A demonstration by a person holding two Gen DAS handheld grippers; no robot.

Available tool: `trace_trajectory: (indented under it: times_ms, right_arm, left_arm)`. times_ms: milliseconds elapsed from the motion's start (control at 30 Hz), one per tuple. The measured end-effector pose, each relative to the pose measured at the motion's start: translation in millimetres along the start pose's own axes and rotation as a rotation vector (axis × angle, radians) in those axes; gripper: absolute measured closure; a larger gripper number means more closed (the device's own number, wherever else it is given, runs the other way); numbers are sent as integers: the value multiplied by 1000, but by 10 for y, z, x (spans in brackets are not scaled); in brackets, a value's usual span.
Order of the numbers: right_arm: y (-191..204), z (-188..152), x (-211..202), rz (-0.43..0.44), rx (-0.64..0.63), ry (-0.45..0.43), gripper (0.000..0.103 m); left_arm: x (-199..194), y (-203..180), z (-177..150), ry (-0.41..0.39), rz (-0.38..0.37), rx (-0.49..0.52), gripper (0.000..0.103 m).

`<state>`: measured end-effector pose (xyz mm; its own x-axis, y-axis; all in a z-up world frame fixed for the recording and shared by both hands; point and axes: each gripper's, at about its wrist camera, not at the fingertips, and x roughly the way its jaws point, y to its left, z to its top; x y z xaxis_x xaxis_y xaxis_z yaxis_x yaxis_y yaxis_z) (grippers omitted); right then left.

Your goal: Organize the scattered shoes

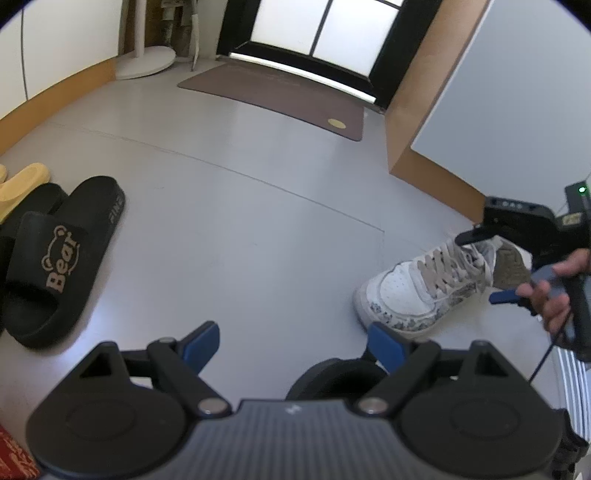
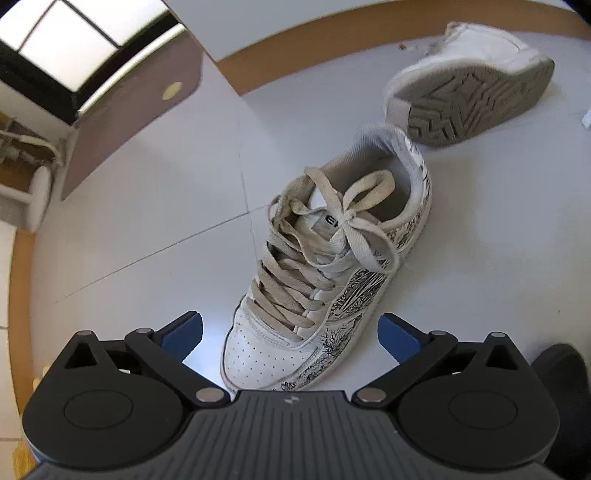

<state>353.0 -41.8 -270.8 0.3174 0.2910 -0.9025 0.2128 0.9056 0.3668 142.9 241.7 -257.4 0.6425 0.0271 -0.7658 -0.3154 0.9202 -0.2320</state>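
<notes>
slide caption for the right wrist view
Open right gripper poised above an upright printed white sneaker, its mate tipped on its side behind.

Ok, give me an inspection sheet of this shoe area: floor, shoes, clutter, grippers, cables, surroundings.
Surface: grey floor, seams visible.
Job's things: printed sneaker upright, laces tied; white sneaker tipped on its side beyond the heel, sole showing; black slippers side by side; yellow slippers behind them.
Clutter: small scrap on the floor at the right edge.
Grippers: left gripper open over bare floor; right gripper open, fingers either side of the printed sneaker's toe, not touching.
Cables: dark cable hanging below the person's hand.
Surroundings: brown doormat, glass door, stand base.
</notes>
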Motion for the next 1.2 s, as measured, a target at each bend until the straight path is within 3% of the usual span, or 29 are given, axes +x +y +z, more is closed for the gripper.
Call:
trace_trajectory:
  times_ms: [533, 1200]
  right_arm:
    - [171, 118, 624, -167, -5, -31, 0]
    - [144, 246, 639, -258, -391, -28, 12]
  left_arm:
    - [44, 141, -43, 25, 22, 7, 14]
    - [77, 74, -26, 40, -2, 15, 14]
